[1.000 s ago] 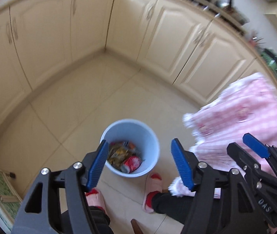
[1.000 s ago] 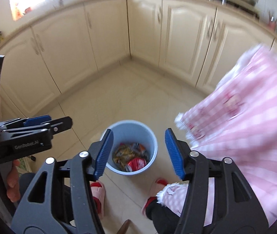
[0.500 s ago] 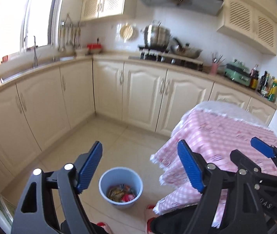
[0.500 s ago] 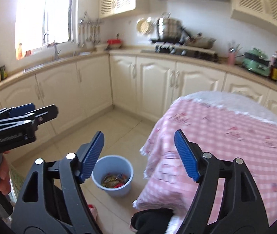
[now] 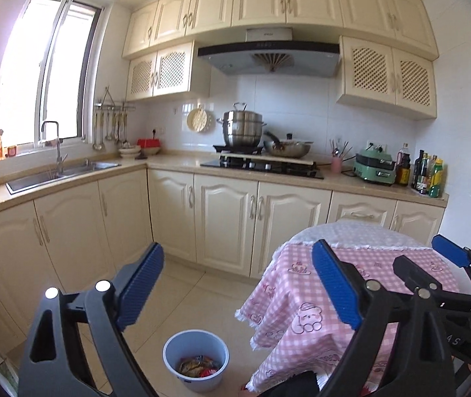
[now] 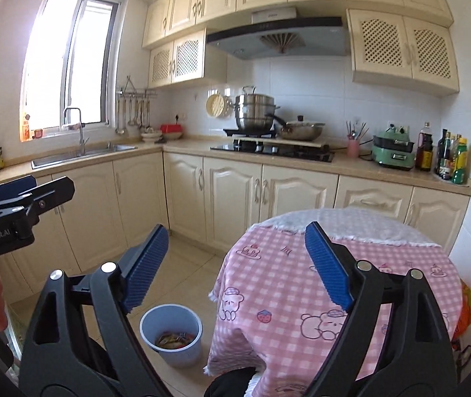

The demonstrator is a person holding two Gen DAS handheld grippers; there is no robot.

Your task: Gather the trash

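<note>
You've lifted both grippers, left (image 5: 235, 294) and right (image 6: 235, 264), up off the round blue plastic trash bin (image 5: 196, 360), jaws just swung wide and empty, so that drop looks done.

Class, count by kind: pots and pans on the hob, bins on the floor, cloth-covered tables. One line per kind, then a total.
Pots and pans: 2 (steamer pot, pan)
Bins: 1 (blue bin)
Tables: 1 (pink-checked table)
Total: 4
</note>
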